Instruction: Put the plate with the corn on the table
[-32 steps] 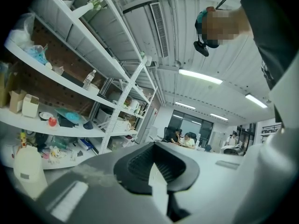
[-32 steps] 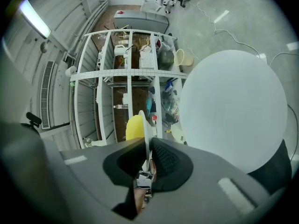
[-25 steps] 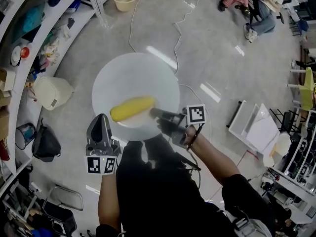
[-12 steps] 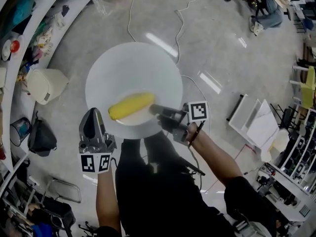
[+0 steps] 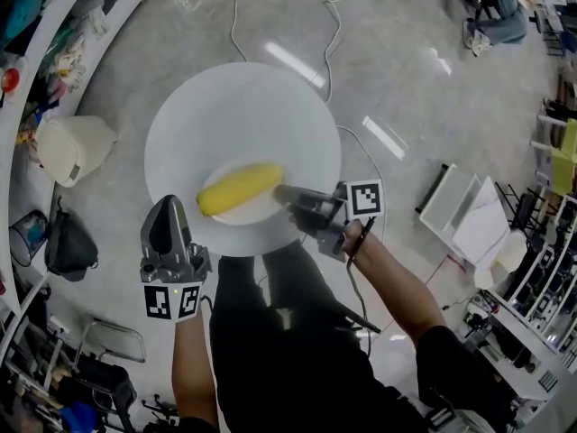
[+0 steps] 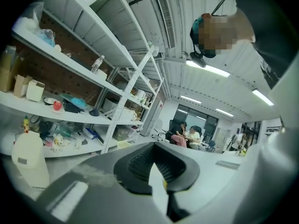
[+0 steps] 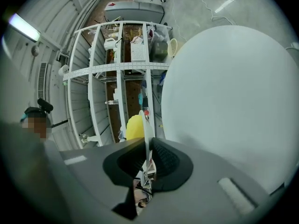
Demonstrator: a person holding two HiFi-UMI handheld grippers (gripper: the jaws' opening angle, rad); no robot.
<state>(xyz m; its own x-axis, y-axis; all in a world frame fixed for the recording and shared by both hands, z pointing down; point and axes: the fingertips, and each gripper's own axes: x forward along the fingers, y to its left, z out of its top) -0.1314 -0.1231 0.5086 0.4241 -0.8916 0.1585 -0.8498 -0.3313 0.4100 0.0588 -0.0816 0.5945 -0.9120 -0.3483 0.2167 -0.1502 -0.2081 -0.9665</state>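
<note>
A yellow corn cob (image 5: pixel 240 188) lies on a white plate (image 5: pixel 263 215), held between both grippers above the round white table (image 5: pixel 234 106). My left gripper (image 5: pixel 178 213) is shut on the plate's near-left rim. In the left gripper view the thin rim (image 6: pixel 157 192) runs between the pads of that gripper (image 6: pixel 158 178). My right gripper (image 5: pixel 281 194) is shut on the plate's right rim beside the cob's end. In the right gripper view the plate edge (image 7: pixel 145 132) stands clamped in that gripper (image 7: pixel 147 164), with the corn (image 7: pixel 133 127) behind it and the table (image 7: pixel 233 92) to the right.
Shelving (image 5: pixel 36 52) full of items curves along the left, with a white jerrycan (image 5: pixel 72 149) and a black bag (image 5: pixel 68 246) on the floor beside it. Cables (image 5: pixel 329 25) trail over the grey floor. White trays (image 5: pixel 464 215) lie at the right. Seated people (image 6: pixel 187 135) are far off.
The round table has grown larger in the head view and now spreads wider under the plate. Both grippers keep their hold on the plate with the corn.
</note>
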